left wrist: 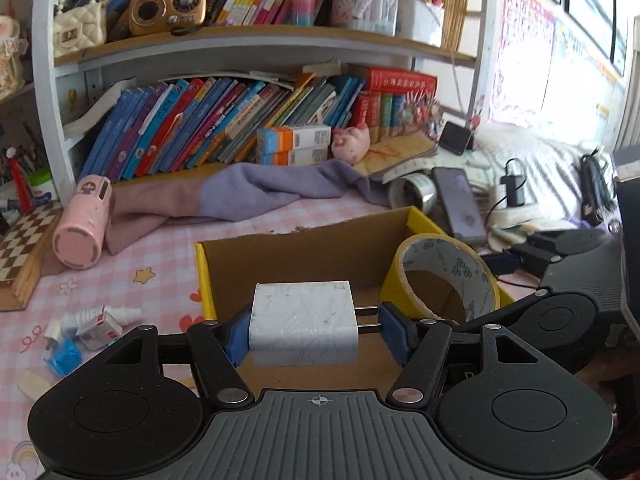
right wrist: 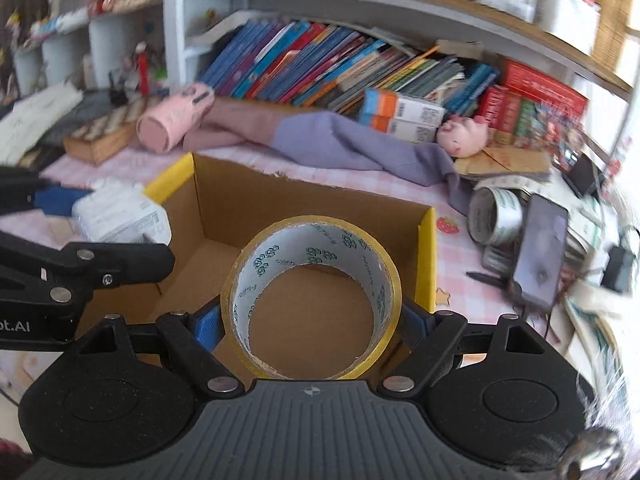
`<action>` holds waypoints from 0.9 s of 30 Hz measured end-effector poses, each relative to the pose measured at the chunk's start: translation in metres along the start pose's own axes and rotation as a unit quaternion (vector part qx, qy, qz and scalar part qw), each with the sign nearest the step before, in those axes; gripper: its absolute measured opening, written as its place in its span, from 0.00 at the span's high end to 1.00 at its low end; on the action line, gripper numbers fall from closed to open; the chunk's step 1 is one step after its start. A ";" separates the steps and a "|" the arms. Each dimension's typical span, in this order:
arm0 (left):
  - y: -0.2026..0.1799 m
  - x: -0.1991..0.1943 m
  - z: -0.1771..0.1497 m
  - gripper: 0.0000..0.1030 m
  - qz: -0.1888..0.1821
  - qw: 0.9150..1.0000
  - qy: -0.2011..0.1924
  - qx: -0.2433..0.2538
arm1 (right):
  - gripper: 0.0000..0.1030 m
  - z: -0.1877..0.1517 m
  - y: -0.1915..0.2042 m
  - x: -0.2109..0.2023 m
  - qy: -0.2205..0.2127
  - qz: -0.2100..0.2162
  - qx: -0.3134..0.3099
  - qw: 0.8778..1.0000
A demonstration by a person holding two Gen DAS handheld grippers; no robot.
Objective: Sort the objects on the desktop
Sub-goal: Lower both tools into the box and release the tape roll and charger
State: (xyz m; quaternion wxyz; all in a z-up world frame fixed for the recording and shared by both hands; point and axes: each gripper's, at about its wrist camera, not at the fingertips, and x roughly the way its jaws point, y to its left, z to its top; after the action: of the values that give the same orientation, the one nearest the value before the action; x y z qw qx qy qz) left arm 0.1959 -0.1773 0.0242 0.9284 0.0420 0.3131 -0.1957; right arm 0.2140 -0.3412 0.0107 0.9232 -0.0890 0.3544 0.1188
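Nearest, the left tongs (left wrist: 312, 330) gripped a white, boxy charger (left wrist: 302, 322), its smooth plastic shell scuffed, clamped between ribbed blue pads (left wrist: 236, 338). Its two metal prongs pointed sideways toward the right-hand pad, so its long axis ran across the tongs, from one pad to the other. It hung over the near part of an open cardboard box (left wrist: 304, 248) with plain brown walls and yellow edges. Beside it, the right tongs (right wrist: 312, 324) gripped a round roll of yellow tape (right wrist: 312, 296), squeezed at its outer sides; its printed white core opened toward the camera, over the same box (right wrist: 280, 200). Beyond lay the pink checked surface (left wrist: 140, 256), a pink cylindrical bottle (left wrist: 82, 226) on its side and soft purple cloth (left wrist: 256, 188).
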 end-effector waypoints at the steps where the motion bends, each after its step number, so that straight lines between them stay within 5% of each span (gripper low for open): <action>1: 0.000 0.005 0.001 0.37 0.002 1.000 0.006 0.002 | 0.19 0.002 -0.001 0.007 0.009 0.003 -0.013 1.000; 7: -0.003 0.037 0.011 0.37 -0.003 0.999 0.044 0.025 | 0.19 0.010 -0.001 0.040 0.055 0.013 -0.123 0.991; 13: -0.009 0.072 0.022 0.37 -0.016 0.996 0.069 0.057 | 0.19 0.014 0.017 0.064 0.076 0.040 -0.276 0.957; 27: -0.013 0.098 0.015 0.37 -0.001 0.988 0.145 0.062 | 0.19 0.009 0.025 0.084 0.115 0.062 -0.324 0.937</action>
State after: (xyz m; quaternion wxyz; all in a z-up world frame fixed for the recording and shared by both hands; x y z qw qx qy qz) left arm 0.2705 -0.2252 -0.0218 0.8688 0.1269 0.4313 -0.2075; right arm 0.2732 -0.3015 -0.0419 0.7881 -0.3747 0.4049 0.2729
